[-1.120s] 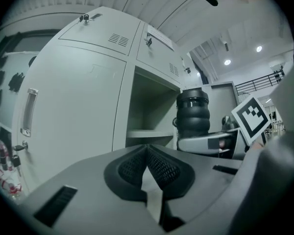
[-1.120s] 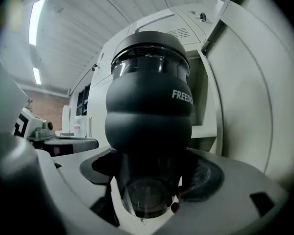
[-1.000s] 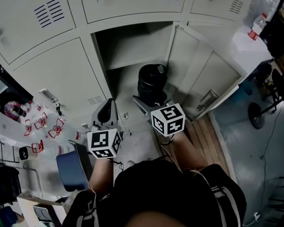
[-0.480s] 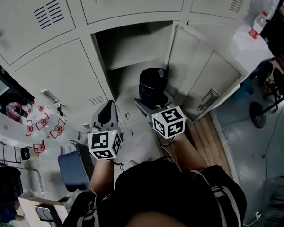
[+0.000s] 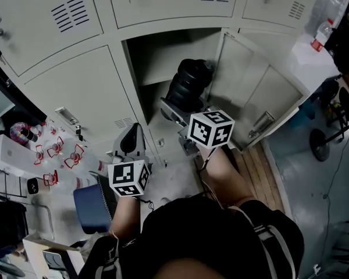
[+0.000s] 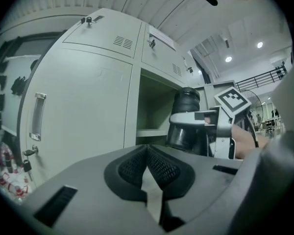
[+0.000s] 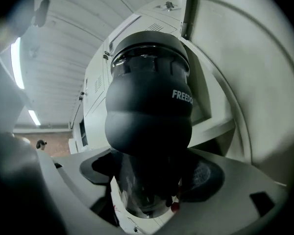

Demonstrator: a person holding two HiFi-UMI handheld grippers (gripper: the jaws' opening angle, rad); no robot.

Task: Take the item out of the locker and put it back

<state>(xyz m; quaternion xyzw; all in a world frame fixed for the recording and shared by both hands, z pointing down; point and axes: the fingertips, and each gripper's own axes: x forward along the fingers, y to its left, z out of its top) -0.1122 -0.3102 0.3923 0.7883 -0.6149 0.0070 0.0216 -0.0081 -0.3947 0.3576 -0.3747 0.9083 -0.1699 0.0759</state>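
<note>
A black, ribbed water bottle (image 5: pixel 189 86) hangs tilted in front of the open locker compartment (image 5: pixel 157 54), level with its shelf edge. My right gripper (image 5: pixel 183 108) is shut on the bottle's lower part; its marker cube (image 5: pixel 210 128) sits just below. In the right gripper view the bottle (image 7: pixel 149 106) fills the middle and both pads press its sides around the right gripper (image 7: pixel 152 190). The left gripper (image 5: pixel 131 139) hangs low to the left, pads together, holding nothing. In its own view the left gripper (image 6: pixel 147 155) faces the closed doors, with the bottle (image 6: pixel 186 116) at the right.
The locker door (image 5: pixel 253 92) stands swung open to the right. Closed locker doors (image 5: pixel 70 92) line the left. A blue seat (image 5: pixel 90 208) and a table with red items (image 5: pixel 58 156) are at lower left. A chair base (image 5: pixel 320 141) stands on the floor at right.
The right gripper has lifted the bottle up and tipped it toward the locker opening. The left gripper has stayed where it was.
</note>
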